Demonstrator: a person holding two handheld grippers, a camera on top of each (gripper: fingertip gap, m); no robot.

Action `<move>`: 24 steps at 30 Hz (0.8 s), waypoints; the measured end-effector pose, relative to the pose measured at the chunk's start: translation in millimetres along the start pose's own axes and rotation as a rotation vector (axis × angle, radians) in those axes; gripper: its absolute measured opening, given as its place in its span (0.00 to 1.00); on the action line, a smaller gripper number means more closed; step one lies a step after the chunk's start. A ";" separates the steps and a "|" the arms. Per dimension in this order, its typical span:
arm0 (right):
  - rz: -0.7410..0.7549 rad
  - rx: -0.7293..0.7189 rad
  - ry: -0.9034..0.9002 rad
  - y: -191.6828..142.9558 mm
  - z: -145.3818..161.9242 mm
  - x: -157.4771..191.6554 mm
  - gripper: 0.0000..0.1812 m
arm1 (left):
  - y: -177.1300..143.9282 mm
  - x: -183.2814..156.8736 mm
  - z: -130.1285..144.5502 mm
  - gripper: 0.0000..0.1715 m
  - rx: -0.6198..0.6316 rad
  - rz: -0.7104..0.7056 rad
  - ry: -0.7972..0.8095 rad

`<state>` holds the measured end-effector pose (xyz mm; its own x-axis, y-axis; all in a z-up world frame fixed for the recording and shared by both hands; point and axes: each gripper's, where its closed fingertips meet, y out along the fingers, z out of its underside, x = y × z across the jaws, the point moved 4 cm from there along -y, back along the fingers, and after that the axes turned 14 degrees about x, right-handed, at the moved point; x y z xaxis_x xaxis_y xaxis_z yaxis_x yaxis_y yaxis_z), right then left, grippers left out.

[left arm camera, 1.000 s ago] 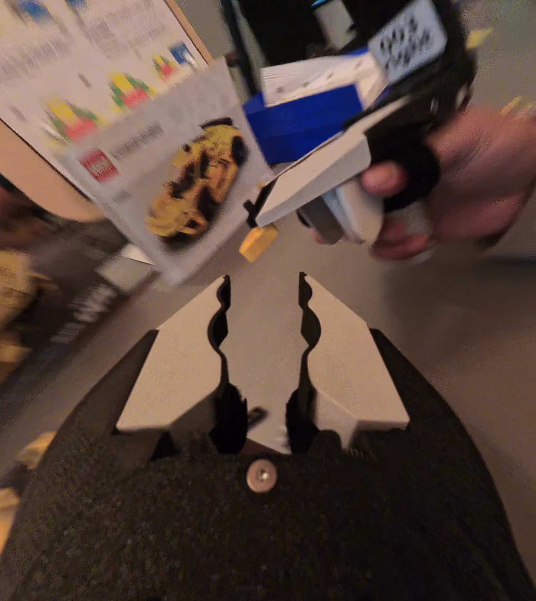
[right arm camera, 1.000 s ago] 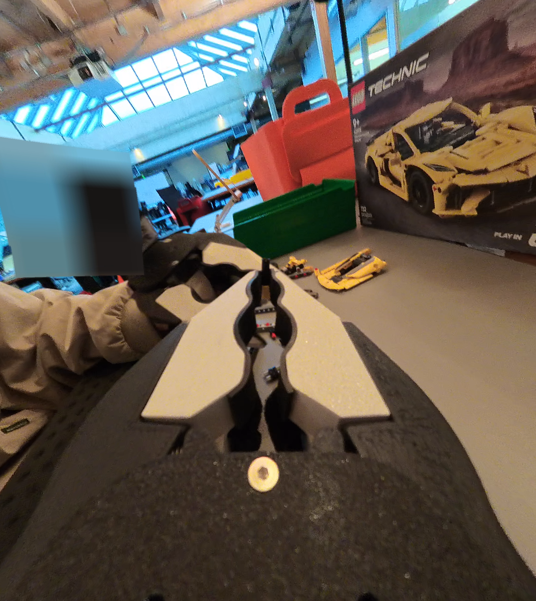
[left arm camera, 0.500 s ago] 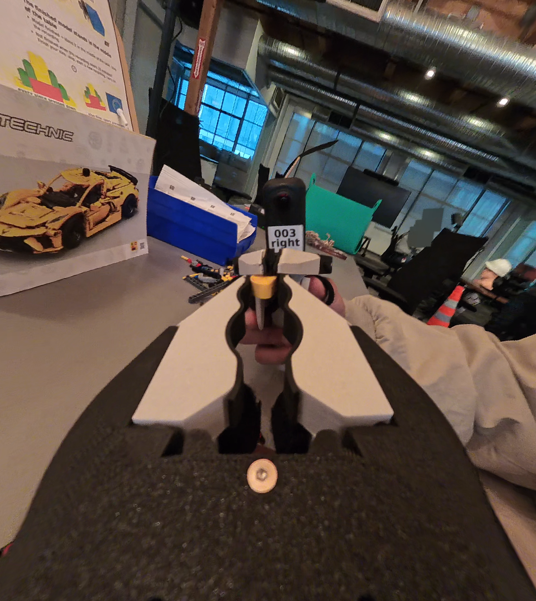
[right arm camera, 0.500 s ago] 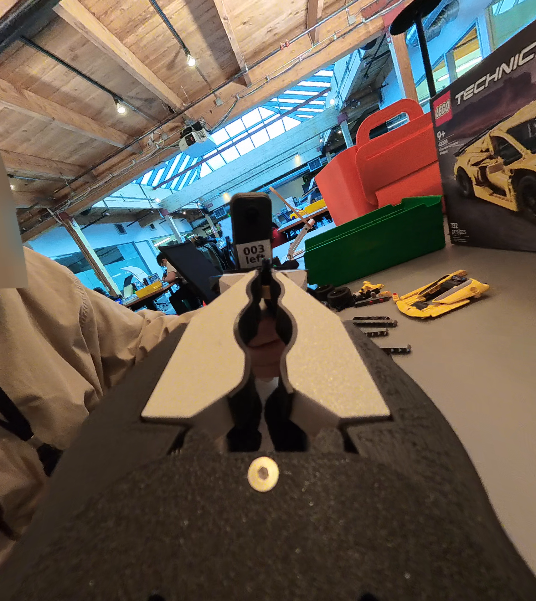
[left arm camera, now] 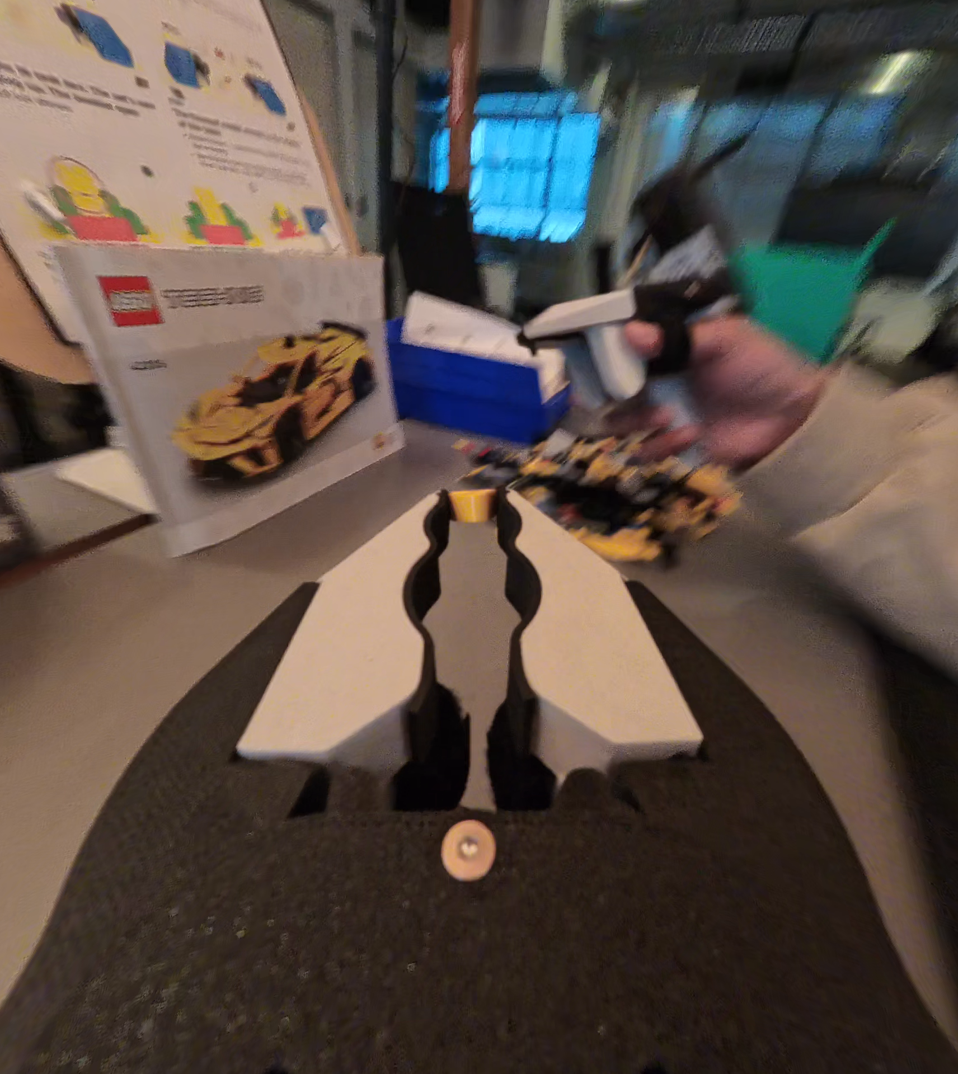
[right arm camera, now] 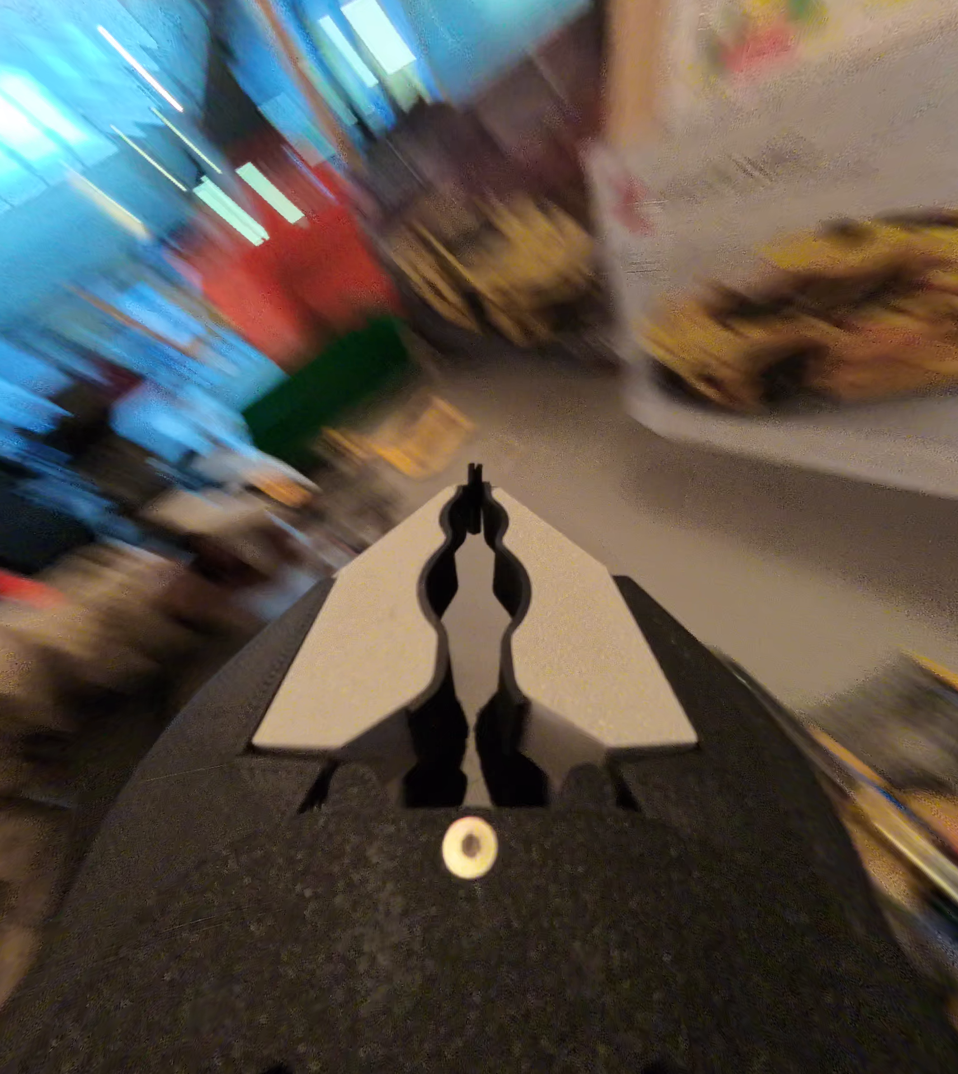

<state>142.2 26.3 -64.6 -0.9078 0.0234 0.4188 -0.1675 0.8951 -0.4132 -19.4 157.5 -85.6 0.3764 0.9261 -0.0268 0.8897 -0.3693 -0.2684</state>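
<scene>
Left gripper [left arm camera: 471, 504] fingers clenched on a yellow piece [left arm camera: 471, 505], right gripper [right arm camera: 474, 501] pinching a black pin [right arm camera: 473, 487], unjoined, above the counter [left arm camera: 232, 581].

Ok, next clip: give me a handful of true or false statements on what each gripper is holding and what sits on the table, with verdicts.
1. The left gripper pinches a small yellow piece at its fingertips. True.
2. The right gripper is wide open with nothing in it. False: it is shut on a thin black piece that sticks out past its tips.
3. A booklet with a yellow car on its cover stands upright on the table. True.
4. The blue bin is empty. False: white papers sit in it.
5. The yellow and black car model lies on the table below the right gripper, seen from the left wrist view. True.
</scene>
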 end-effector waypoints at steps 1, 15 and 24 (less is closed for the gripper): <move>0.266 0.207 -0.071 -12.0 23.4 -22.6 0.02 | 5.0 -1.2 5.4 0.09 0.053 -0.061 0.071; 0.234 0.142 -0.242 13.7 52.0 23.6 0.24 | 31.5 -49.3 31.3 0.09 0.195 -0.224 0.682; -0.160 0.198 -0.129 88.1 79.0 98.0 0.16 | 33.0 -54.9 34.1 0.10 0.200 -0.288 0.790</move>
<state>8.1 72.3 -123.8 -0.9029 -0.1795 0.3905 -0.3733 0.7779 -0.5055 -19.5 97.2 -125.8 0.2787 0.6287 0.7260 0.9437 -0.0391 -0.3285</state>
